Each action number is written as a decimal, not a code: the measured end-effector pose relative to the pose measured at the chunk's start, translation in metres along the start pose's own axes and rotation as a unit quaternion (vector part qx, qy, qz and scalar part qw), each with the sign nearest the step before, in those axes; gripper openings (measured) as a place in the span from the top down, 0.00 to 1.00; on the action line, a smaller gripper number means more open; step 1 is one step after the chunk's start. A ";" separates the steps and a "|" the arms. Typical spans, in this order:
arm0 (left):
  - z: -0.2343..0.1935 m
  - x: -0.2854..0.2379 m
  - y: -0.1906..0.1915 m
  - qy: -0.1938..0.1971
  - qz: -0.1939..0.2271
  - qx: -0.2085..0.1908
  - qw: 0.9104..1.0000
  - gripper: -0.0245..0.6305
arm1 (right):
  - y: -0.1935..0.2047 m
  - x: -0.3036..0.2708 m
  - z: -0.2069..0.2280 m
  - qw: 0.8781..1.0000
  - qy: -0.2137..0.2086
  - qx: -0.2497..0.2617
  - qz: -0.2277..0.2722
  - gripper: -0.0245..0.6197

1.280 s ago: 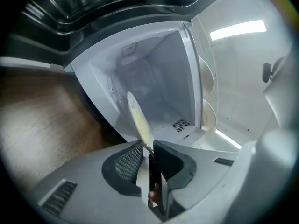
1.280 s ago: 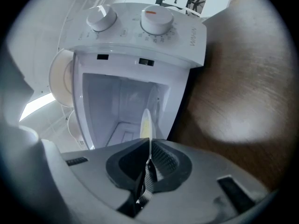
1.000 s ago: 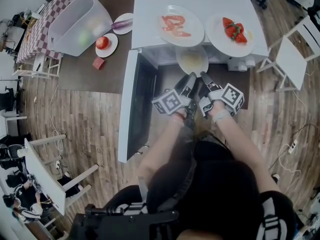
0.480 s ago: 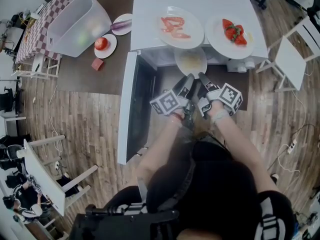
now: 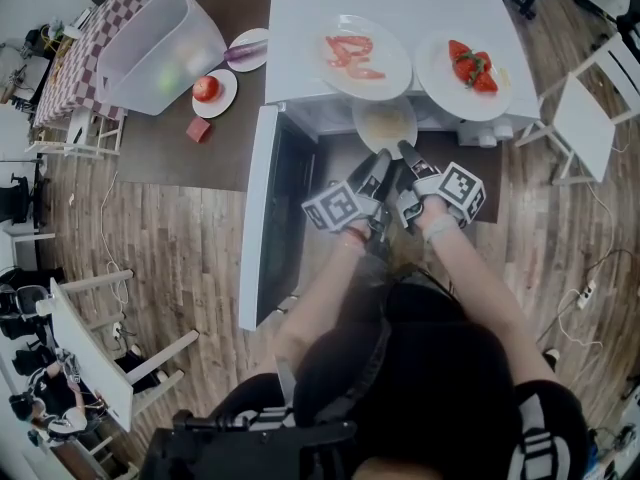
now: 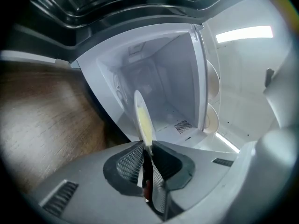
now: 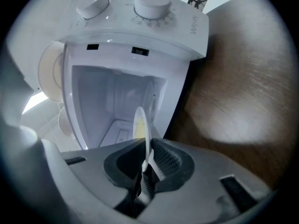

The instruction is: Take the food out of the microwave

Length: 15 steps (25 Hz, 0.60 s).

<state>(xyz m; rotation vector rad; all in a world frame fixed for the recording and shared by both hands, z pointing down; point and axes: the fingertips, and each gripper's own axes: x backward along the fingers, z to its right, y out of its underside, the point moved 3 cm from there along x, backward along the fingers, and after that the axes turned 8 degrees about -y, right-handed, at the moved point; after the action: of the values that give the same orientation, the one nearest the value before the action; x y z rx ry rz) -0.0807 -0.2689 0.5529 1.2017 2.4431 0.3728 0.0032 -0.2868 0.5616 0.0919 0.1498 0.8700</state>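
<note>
One white plate (image 5: pixel 359 128) holds pale yellow food (image 5: pixel 385 123).

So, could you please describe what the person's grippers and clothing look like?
Both the left gripper and right gripper have pale grey shells, black jaws with mesh-textured pads, and a cube of black-and-white square markers. The person wears black clothing, forearms uncovered. The right gripper's jaws are opening, with the plate rim between them.

White microwave (image 5: pixel 300 28), white plate (image 5: pixel 358 126) w/ yellow food (image 5: pixel 386 123), red food (image 5: pixel 352 52) atop, brown wood-grain floor (image 5: pixel 180 248).
</note>
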 end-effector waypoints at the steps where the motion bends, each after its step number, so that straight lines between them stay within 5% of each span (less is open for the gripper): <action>1: -0.001 0.000 0.000 -0.001 0.001 -0.003 1.000 0.88 | 0.001 0.000 0.000 1.000 0.000 0.000 0.000 0.89; 15: 0.002 0.001 0.001 -0.006 0.003 -0.012 1.000 0.86 | 0.003 0.006 -0.004 1.000 0.008 0.001 0.000 0.91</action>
<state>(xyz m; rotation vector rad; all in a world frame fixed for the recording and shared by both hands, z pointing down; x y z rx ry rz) -0.0803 -0.2675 0.5515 1.1992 2.4178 0.3933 0.0043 -0.2800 0.5570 0.0877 0.1658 0.8703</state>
